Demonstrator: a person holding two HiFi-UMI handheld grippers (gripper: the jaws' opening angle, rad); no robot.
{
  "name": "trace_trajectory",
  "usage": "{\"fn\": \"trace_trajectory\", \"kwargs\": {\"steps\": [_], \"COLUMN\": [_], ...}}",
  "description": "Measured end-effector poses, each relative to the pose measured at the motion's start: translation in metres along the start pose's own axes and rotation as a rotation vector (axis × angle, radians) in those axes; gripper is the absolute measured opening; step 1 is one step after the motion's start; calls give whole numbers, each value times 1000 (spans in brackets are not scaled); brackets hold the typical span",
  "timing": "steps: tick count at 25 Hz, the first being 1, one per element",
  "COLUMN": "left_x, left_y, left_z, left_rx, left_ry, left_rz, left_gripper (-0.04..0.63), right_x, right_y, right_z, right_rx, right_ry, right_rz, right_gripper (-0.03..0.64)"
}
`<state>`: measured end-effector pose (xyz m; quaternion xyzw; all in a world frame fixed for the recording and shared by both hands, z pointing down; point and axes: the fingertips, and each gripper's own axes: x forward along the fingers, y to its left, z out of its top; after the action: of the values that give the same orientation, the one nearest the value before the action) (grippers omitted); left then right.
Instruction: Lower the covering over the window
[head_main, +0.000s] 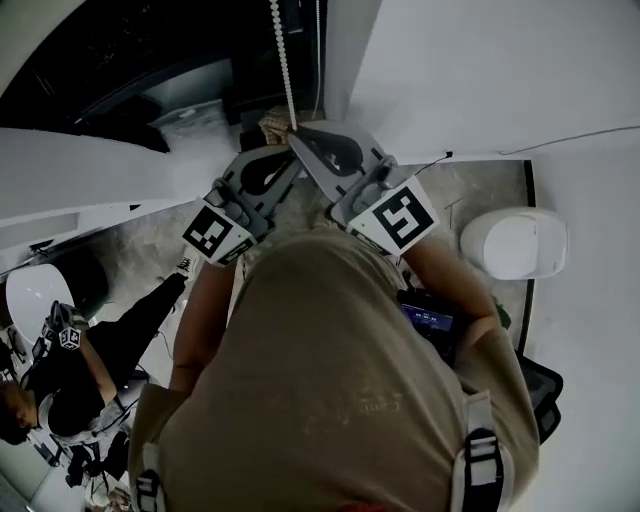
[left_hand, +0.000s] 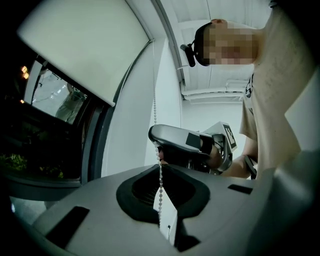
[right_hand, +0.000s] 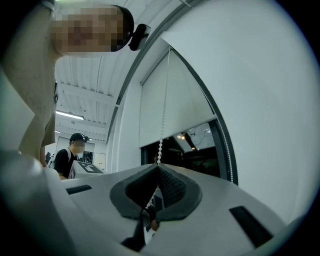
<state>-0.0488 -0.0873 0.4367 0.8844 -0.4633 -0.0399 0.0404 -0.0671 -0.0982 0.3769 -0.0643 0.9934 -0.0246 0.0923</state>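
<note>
White blind's (right_hand: 170, 100) edge leaves dark window (right_hand: 200, 150) open

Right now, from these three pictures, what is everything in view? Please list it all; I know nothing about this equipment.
bead chain: one, white, hanging beside the window, running into both grippers
roller blind: one, off-white, part-way down the window
window: one, dark glass, below the blind
wall: white, right of the window
rounded object: one, white, on the floor at the head view's right
screen device: one, dark with a lit screen, at the wearer's waist
bystander: one, black clothes, lower left of the head view
left hand-held gripper: one, grey, shut on the bead chain
right hand-held gripper: one, grey, shut on the bead chain
</note>
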Motion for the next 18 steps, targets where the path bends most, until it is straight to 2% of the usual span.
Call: {"fn": "trace_trajectory", "kwargs": {"steps": [3,12,18], "left_x": [3,5,2], "left_y": [-3,-7,-7], "left_z": [-5,-9,-10], "left_rx": [-8,-100,-111], "left_ry": [-7,-64,-87], "left_rz": [10,51,74], "left_gripper": [25,25,25], "right_x": [-6,-14,-15], "right_y": [-3,-1,1], "right_z": [-3,-7,-8], "right_rx": [16,52,76], "right_ry": [-8,-22,-34], "right_rz": [-6,-6,-2], "right_gripper": [11,11,11]}}
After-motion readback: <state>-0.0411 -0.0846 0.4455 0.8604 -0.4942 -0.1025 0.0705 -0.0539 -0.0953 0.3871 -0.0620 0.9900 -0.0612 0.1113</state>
